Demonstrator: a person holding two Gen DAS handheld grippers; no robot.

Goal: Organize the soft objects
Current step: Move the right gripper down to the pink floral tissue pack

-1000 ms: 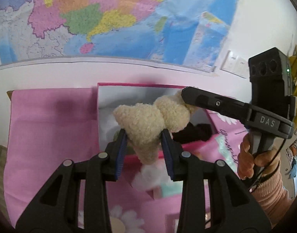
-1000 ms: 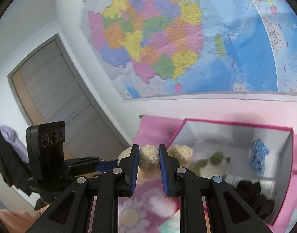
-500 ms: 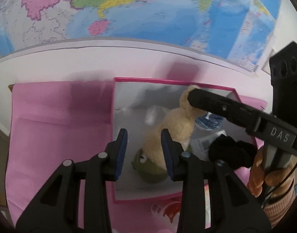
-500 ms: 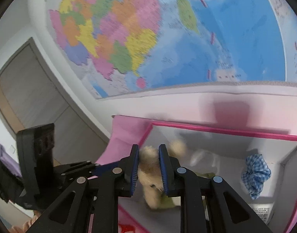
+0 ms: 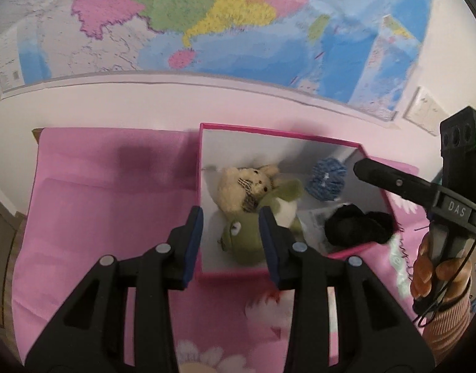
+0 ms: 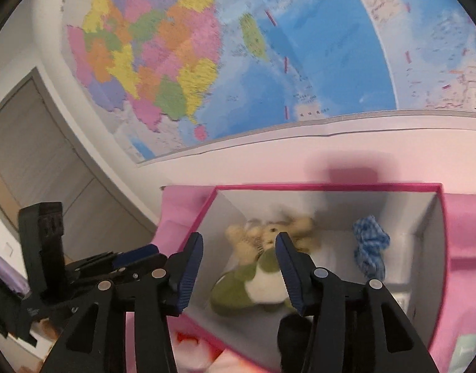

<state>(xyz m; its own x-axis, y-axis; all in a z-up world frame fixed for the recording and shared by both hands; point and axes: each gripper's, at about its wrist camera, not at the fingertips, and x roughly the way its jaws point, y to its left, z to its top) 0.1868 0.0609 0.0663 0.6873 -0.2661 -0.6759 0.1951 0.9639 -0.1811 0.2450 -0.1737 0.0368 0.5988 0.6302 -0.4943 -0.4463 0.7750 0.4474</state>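
cream bear (image 5: 242,183): a second earlier it hung between both tools above the pink box (image 5: 343,141); now it lay loose in the box's left end, head against the green plush (image 5: 253,233), touching no pad
right tool (image 6: 239,267): its jaws had just been opening; they stood apart with nothing pressed between them, over the box
left tool (image 5: 230,242): jaws apart, empty, above the near wall of the box
other contents: blue knit piece (image 5: 326,183) and black cloth (image 5: 357,225) sat toward the right end
meaning: the bear looked delivered; both tools seemed free for whatever soft item remained on the pink-covered tabletop (image 5: 98,192)
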